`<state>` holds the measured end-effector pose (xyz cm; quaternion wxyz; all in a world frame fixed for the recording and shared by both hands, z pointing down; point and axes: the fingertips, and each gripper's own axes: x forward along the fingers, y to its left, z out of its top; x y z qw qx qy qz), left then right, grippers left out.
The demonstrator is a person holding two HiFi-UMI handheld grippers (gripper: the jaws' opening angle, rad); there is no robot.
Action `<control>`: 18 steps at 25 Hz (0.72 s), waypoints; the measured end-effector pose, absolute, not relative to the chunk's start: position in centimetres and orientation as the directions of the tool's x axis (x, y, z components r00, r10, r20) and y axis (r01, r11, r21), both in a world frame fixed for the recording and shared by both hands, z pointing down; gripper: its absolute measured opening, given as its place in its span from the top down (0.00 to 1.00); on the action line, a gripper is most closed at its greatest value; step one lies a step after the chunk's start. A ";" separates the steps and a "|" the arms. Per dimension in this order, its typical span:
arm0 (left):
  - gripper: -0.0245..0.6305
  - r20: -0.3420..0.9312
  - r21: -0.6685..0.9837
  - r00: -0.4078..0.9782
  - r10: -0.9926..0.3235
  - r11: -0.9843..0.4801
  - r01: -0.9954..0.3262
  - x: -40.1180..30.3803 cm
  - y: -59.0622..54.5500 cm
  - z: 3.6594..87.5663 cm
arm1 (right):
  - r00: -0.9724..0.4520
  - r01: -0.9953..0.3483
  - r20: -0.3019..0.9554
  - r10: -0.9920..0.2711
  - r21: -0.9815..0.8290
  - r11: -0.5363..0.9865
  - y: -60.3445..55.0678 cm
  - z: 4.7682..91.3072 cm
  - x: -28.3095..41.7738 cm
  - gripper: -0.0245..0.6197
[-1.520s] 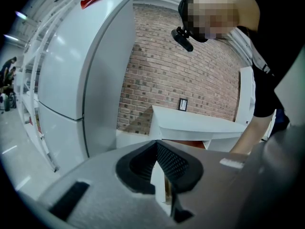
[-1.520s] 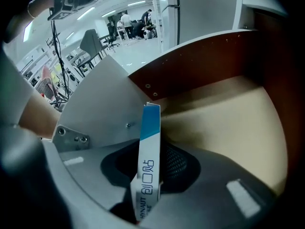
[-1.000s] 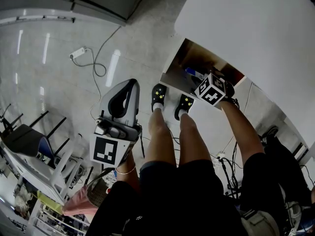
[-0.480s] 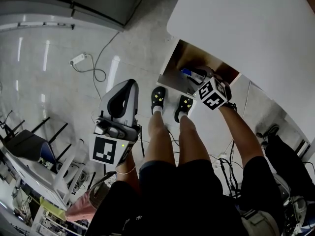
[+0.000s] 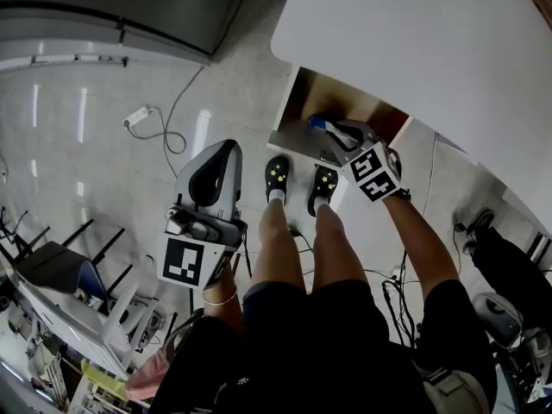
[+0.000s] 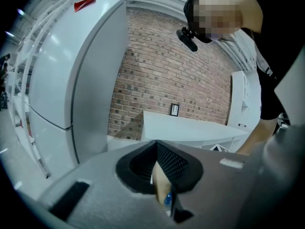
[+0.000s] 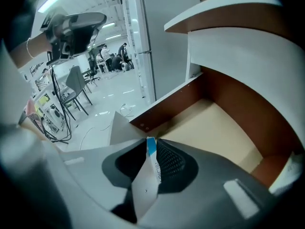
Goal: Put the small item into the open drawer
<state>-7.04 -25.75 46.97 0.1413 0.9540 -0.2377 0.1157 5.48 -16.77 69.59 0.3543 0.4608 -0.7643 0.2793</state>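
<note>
your right gripper [image 5: 339, 134] is down at the open drawer [image 5: 321, 98], which sticks out from under the white surface [image 5: 414, 41]. its fingers have just been closing, and they are clamped on the small item [image 5: 321, 124], a flat white packet with a blue end. in the right gripper view the item stands between the two pads with its blue end poking out past the tips. beyond it lies the drawer's bare tan bottom, with brown walls round it. so the item is over the front part of the drawer, carried in the fingers and not lying on the bottom.

your left gripper [image 5: 228, 147] is well apart from the drawer, out over the floor [image 5: 103, 145] to the left of your legs, with its marker cube toward you. in the left gripper view its fingers are drawn together at the tips. a thin tan sliver with a blue fleck shows in the slit behind the tips, and what that is cannot be told. that view looks across at the white surface, a brick wall [image 6: 162, 75] and a tall white fridge [image 6: 66, 66].

your two black shoes [image 5: 278, 169] stand just in front of the drawer. a white power strip [image 5: 138, 93] with its cable lies on the floor farther left, and chairs [image 5: 52, 248] stand at the left edge.
</note>
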 end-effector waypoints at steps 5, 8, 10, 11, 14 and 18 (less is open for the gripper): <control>0.97 0.275 0.218 0.877 -0.394 -0.863 -0.456 -5.8 -24.6 45.7 | -0.296 -0.932 0.765 -0.572 -0.099 0.349 -16.0 67.0 6.5 0.94; 0.97 0.277 0.225 0.884 -0.377 -0.868 -0.442 -5.1 -24.0 45.4 | -0.265 -0.953 0.745 -0.612 -0.107 0.283 -15.4 65.6 7.3 0.94; 0.97 0.277 0.230 0.888 -0.366 -0.872 -0.431 -4.7 -23.6 45.1 | -0.239 -0.966 0.728 -0.642 -0.114 0.230 -15.0 64.4 7.9 0.94; 0.97 0.277 0.230 0.891 -0.360 -0.875 -0.425 -4.6 -23.4 44.9 | -0.225 -0.972 0.717 -0.660 -0.119 0.201 -14.7 63.7 8.2 0.94; 0.97 0.277 0.224 0.897 -0.345 -0.884 -0.410 -4.1 -22.8 44.1 | -0.180 -0.984 0.683 -0.708 -0.134 0.121 -13.9 61.4 8.9 0.94; 0.97 0.276 0.217 0.902 -0.332 -0.893 -0.395 -3.7 -22.1 42.7 | -0.125 -0.988 0.642 -0.757 -0.147 0.038 -12.6 58.3 9.6 0.94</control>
